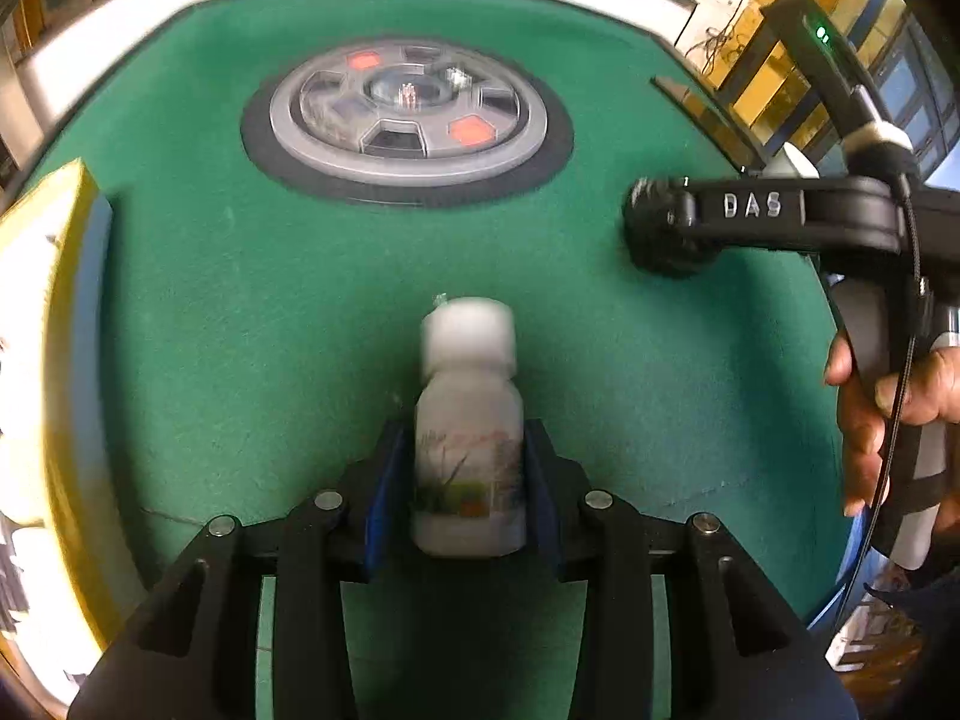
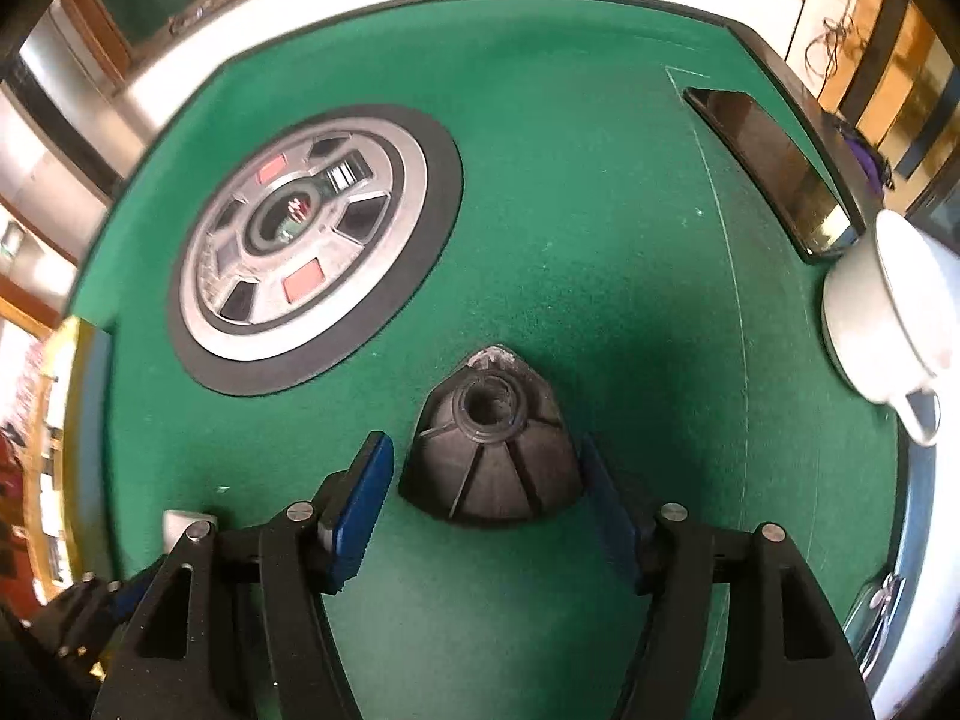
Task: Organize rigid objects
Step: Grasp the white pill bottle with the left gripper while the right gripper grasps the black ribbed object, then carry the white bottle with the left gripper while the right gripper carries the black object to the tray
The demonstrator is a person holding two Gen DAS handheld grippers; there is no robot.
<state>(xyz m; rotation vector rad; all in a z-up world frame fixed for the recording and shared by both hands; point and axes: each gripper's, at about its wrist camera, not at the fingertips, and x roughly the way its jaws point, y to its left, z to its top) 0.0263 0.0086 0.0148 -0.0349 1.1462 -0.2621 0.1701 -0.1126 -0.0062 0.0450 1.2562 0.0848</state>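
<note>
My left gripper (image 1: 468,480) is shut on a small white bottle (image 1: 468,450) with a white cap and a printed label, held above the green table (image 1: 240,312). My right gripper (image 2: 486,468) is open, its blue pads either side of a black ribbed cone-shaped piece (image 2: 492,468) that rests on the felt; whether the pads touch it I cannot tell. In the left wrist view the right gripper (image 1: 660,234) shows at the right over that black piece (image 1: 654,252), with a hand (image 1: 888,414) on its handle.
A round grey hub (image 1: 408,114) with orange buttons sits in the table's middle and shows in the right wrist view too (image 2: 312,246). A white cup (image 2: 888,312) and a dark slot (image 2: 774,168) are at the right edge. A yellow box (image 1: 54,300) stands at the left.
</note>
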